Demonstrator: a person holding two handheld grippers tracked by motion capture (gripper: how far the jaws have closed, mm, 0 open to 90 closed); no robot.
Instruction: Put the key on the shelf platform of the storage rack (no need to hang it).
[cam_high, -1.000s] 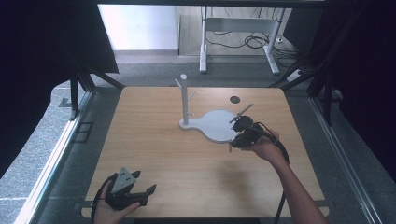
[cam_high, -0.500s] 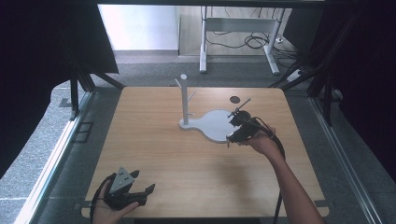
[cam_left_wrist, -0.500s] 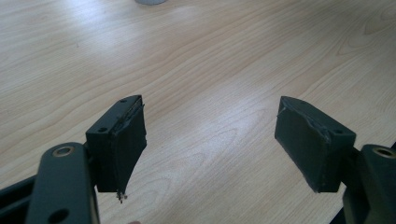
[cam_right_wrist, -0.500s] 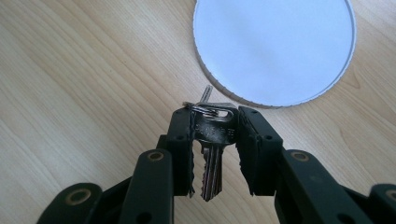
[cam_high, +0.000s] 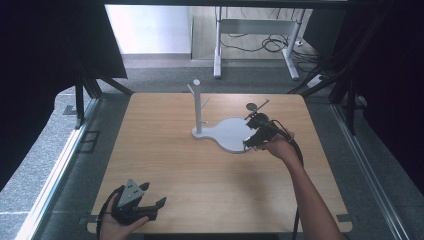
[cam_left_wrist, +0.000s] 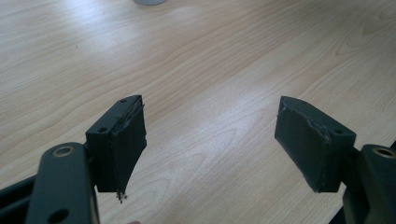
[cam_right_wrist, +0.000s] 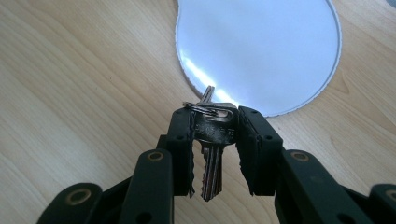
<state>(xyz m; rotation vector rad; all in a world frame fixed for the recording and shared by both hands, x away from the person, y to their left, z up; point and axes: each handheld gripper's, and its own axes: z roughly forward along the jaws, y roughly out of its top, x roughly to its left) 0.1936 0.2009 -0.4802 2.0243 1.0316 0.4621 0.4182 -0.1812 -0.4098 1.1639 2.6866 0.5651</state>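
My right gripper (cam_right_wrist: 215, 135) is shut on a bunch of silver keys (cam_right_wrist: 214, 140) on a ring, held just above the near edge of a white flat base (cam_right_wrist: 261, 51). In the high view that right gripper (cam_high: 256, 134) hovers over the right side of the white base (cam_high: 227, 134), from which a white post with side pegs (cam_high: 198, 105) rises. My left gripper (cam_high: 142, 204) rests near the table's front left edge, held by a hand. Its jaws (cam_left_wrist: 210, 140) stand wide apart over bare wood, with nothing between them.
The wooden table (cam_high: 170, 165) has a dark round hole (cam_high: 251, 106) near its back right. Black curtains hang on both sides. A metal desk frame with cables (cam_high: 255, 40) stands on the floor beyond the table.
My right gripper with the keys has moved a little up and toward the back, over the white base. The left gripper has stayed put.
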